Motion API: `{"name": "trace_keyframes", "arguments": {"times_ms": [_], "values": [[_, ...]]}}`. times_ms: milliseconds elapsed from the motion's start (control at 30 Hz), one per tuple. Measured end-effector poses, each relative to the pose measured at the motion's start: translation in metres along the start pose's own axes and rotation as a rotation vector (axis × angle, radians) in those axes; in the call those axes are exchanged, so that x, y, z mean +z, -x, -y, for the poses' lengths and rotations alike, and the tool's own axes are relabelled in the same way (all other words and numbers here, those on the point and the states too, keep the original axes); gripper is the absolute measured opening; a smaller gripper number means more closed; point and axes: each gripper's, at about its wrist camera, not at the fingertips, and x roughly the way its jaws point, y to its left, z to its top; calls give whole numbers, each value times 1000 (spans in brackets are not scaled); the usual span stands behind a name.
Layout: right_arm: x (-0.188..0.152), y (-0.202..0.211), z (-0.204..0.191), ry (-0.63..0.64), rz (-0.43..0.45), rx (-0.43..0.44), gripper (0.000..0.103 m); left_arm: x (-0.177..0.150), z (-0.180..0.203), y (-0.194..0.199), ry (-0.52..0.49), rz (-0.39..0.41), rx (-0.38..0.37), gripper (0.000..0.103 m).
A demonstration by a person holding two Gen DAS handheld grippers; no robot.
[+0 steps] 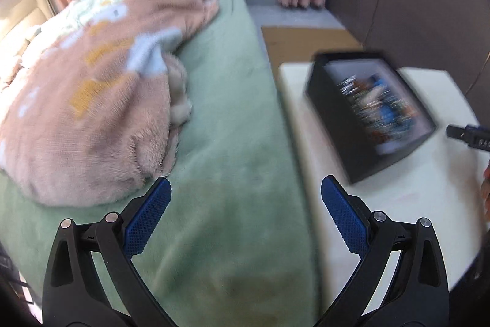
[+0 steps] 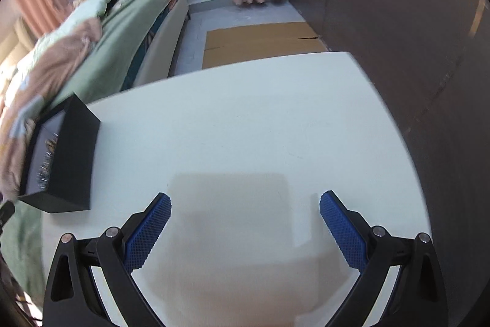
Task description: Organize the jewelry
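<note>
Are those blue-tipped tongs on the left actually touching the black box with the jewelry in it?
Apart. In the left wrist view, the left tongs hang open over the green bedspread, with bare white table between them and the black box.

Fluffy fleece blanket; smooth matt table; matt black box (possibly cardboard).

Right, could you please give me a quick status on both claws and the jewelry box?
Left claw open, empty, over green bedding. Right claw open, empty, above white table. Black jewelry box on table, untouched. Nothing blocking.
</note>
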Motion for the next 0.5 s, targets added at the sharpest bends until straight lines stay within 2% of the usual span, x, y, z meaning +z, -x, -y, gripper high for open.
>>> {"name": "trace_keyframes", "arguments": {"times_ms": [133, 200, 267, 367, 500], "values": [[11, -11, -24, 95, 47, -66, 95, -4, -20, -26, 14, 21, -12, 98], [15, -12, -29, 94, 59, -58, 96, -6, -26, -37, 2, 37, 8, 98], [13, -13, -29, 72, 77, -35, 96, -9, -29, -45, 2, 39, -8, 98], [6, -10, -29, 76, 133, -30, 96, -10, -32, -44, 9, 47, -20, 98], [6, -11, -28, 73, 143, -27, 96, -12, -31, -44, 9, 51, -17, 98]]}}
